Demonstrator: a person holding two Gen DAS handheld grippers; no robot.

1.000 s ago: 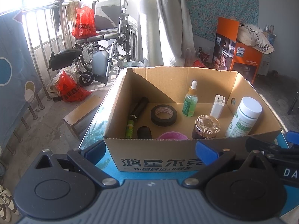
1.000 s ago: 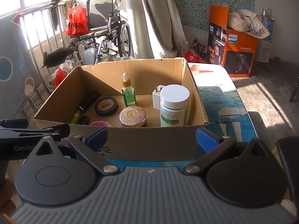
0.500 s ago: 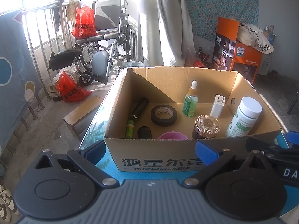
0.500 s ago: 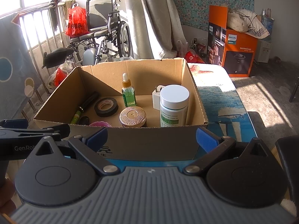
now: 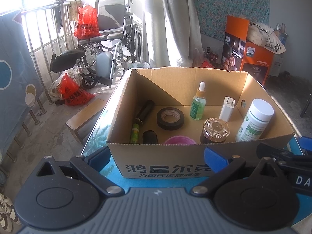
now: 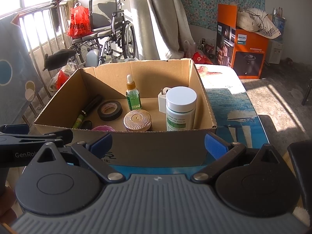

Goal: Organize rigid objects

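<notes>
An open cardboard box [image 5: 161, 161] [image 6: 202, 97] stands on a blue patterned table [image 6: 234, 105]. Inside it are a white-capped bottle [image 5: 255, 120] [image 6: 180, 109], a green dropper bottle [image 5: 198, 103] [image 6: 133, 95], a white charger [image 5: 227, 109], a roll of black tape [image 5: 170, 118] [image 6: 109, 110], a bronze-lidded jar [image 5: 215, 129] [image 6: 137, 120], a black and green flashlight [image 5: 141, 119], a small black cap [image 5: 150, 136] and a pink item [image 5: 180, 140]. My left gripper [image 5: 157, 159] and right gripper [image 6: 158, 143] both hang open in front of the box's near wall, holding nothing.
A wheelchair [image 5: 111, 39] with a red bag [image 5: 85, 23], a railing and a curtain stand behind the box. An orange Philips carton [image 6: 245, 44] sits at the back right. A low wooden stool [image 5: 85, 115] is on the floor to the left.
</notes>
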